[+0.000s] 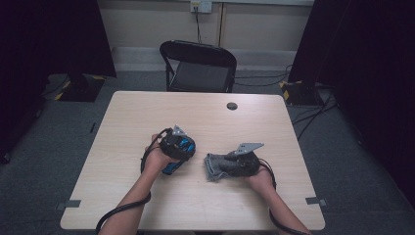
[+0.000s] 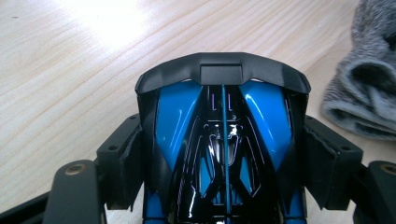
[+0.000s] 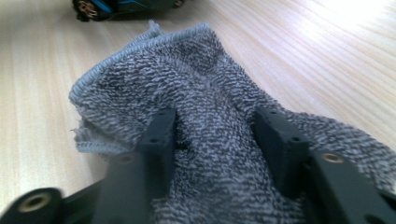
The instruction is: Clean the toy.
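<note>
Left gripper point(image 2: 223, 154) jaws clamped on blue-black toy car point(image 2: 223, 135), just left of grey towel point(image 3: 205, 107); right gripper point(image 3: 215, 135) pinching towel fold.

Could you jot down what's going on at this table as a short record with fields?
Surface: pale wooden table
Left gripper: jaws clamped on the sides of a glossy blue-and-black toy car
Right gripper: jaws pressed into a crumpled grey terry cloth
Layout: cloth lies beside the car, apart from it
Behind: black folding chair
</note>
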The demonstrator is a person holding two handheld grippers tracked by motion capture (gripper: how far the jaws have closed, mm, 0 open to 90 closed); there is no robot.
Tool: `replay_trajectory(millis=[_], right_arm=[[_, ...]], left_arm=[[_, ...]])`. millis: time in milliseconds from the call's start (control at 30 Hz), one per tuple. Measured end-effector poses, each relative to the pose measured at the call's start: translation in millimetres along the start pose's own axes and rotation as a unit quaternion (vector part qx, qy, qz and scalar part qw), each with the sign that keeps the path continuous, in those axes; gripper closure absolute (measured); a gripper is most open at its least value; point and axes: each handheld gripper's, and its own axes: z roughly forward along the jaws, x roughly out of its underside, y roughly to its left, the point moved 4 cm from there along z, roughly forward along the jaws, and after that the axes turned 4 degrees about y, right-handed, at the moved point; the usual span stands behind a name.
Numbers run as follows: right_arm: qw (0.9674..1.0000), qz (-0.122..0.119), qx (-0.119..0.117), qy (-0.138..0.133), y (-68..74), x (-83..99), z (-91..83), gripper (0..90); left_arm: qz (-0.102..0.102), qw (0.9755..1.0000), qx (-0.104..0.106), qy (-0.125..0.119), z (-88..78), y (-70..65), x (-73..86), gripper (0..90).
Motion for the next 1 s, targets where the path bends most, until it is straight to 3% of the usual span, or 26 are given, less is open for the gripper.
replay_trajectory(millis=[133, 267, 533, 600, 833, 1000], right_arm=[[0.9999, 0.006, 0.013, 0.005, -0.8, -0.9, -0.7, 68.0], [0.9997, 0.011, 0.022, 0.007, 0.5, -2.5, -0.1, 75.3], [0.9987, 0.046, 0.021, 0.010, -3.1, -8.7, -4.1, 78.7], [0.9980, 0.055, 0.030, 0.007, -7.8, -12.7, -10.6, 78.8], [0.9929, 0.102, 0.056, -0.026, -34.2, -42.3, -43.3, 79.0], [0.9889, 0.115, 0.088, -0.035, -45.8, -68.6, -53.2, 79.1]], left_arm=[[-0.008, 0.9996, 0.011, -0.023, -8.9, -1.2, -2.6, 25.6], [0.004, 0.9987, 0.021, -0.045, -21.9, -4.9, -9.2, 25.6], [0.012, 0.9965, 0.038, -0.074, -43.7, -13.5, -22.7, 25.6], [0.015, 0.9956, 0.043, -0.082, -48.3, -17.5, -25.2, 25.6], [0.031, 0.9927, 0.071, -0.092, -50.8, -39.2, -31.5, 25.6], [0.041, 0.9906, 0.090, -0.095, -45.8, -55.6, -36.3, 25.6]])
